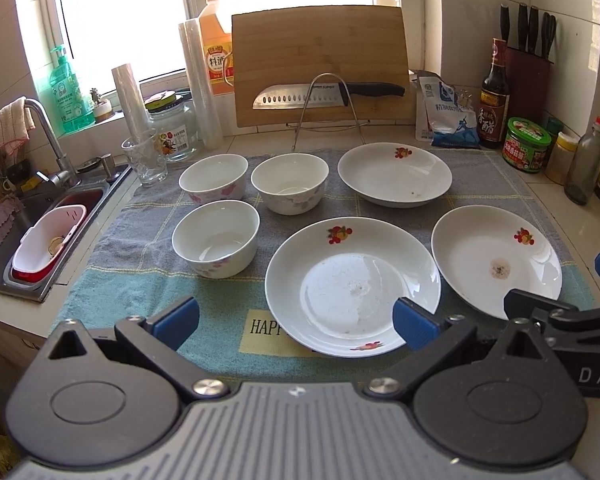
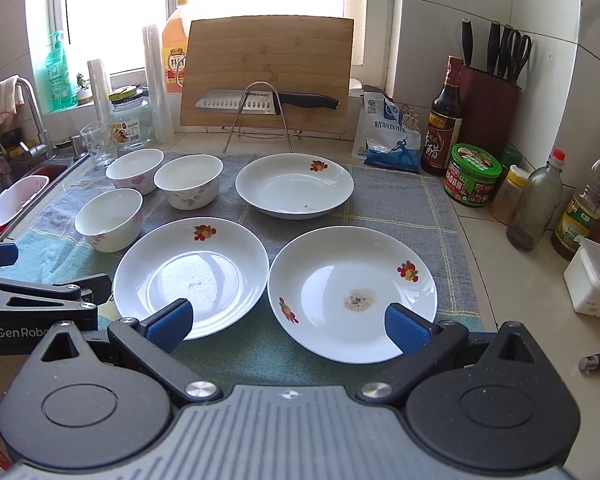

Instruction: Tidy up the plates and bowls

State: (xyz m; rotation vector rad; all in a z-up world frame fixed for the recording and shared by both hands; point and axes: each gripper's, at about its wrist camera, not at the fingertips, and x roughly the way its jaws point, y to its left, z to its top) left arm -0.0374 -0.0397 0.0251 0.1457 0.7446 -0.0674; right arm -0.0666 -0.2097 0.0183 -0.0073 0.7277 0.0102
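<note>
Three white plates with fruit prints lie on a cloth mat (image 1: 140,280): a near middle plate (image 1: 352,284) (image 2: 190,276), a near right plate (image 1: 496,260) (image 2: 352,292) and a far plate (image 1: 394,174) (image 2: 294,184). Three white floral bowls stand upright to the left: a near bowl (image 1: 216,238) (image 2: 109,219), a far left bowl (image 1: 213,179) (image 2: 135,170) and a far middle bowl (image 1: 289,183) (image 2: 188,183). My left gripper (image 1: 296,320) is open and empty above the mat's front edge. My right gripper (image 2: 288,322) is open and empty, hovering before the two near plates.
A cutting board (image 1: 320,68) and knife (image 1: 328,94) stand on a wire rack at the back. A sink (image 1: 32,236) with a red-white basket lies left. A glass (image 1: 145,157) and jar (image 1: 172,128) stand near it. Bottles and jars (image 2: 476,180) line the right; a white box (image 2: 594,280) sits near.
</note>
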